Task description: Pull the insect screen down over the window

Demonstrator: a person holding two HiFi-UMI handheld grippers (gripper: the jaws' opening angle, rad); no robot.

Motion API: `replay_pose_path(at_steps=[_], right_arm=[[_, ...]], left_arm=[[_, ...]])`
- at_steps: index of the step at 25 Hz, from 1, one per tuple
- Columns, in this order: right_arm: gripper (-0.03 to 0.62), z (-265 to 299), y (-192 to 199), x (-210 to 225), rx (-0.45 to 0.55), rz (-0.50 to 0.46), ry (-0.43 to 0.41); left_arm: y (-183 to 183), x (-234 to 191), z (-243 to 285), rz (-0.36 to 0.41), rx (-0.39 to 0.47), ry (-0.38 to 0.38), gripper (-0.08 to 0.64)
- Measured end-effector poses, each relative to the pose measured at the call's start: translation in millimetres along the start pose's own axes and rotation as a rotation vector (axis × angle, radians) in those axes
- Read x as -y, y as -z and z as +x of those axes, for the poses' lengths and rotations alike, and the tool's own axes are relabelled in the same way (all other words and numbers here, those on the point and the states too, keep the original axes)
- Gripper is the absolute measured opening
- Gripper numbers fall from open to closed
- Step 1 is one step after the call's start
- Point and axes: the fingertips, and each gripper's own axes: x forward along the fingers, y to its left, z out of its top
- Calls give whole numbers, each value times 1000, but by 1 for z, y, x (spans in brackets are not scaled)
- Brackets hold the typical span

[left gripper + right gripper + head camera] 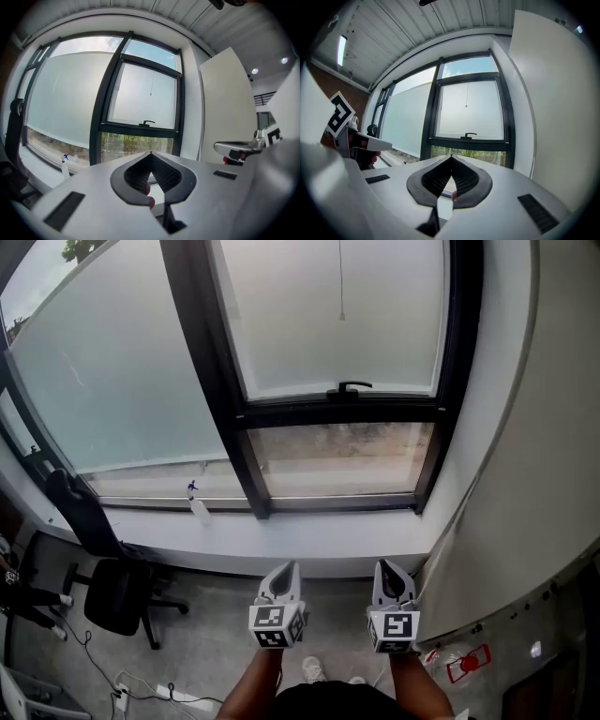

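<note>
**Both tongs closed, well below the window handle**

The marker cubes on my two grippers show black-and-white square patterns. A clear packet with a red mark (467, 663) lies on the floor, far below and to the right of the window handle (349, 387) — its print is too small for me to read.

The thin pull cord (341, 277) hangs straight down in front of the hazy pane directly above the handle, and its tip ends a little short of it. I can't tell whether the insect screen itself already covers that pane. The strip of glass below the handle looks clear, with greenery behind it.

My left gripper (285, 570) sits well below the handle and slightly to its left, and my right gripper (387, 568) is well below and slightly to its right. Both are on my side of the window sill (309, 538), touching nothing. In each gripper view the jaws meet at their tips with nothing between them.

A spray bottle (198, 507) stands on the sill, below and left of the handle.
</note>
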Motion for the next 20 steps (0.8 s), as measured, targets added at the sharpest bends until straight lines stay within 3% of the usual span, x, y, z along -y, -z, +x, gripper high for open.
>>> replay_pose_path(at_steps=[6,12,20], right_arm=[[2,-4,-8,6,55,19,-12],[2,5,-3,9,37,20,-4],[2,22,-5,4,28,17,-8]], left_arm=[[4,7,6,28,-6,9,0],[-10,16,13,78,12,19,0],[-16,4,22,84,19,10,0]])
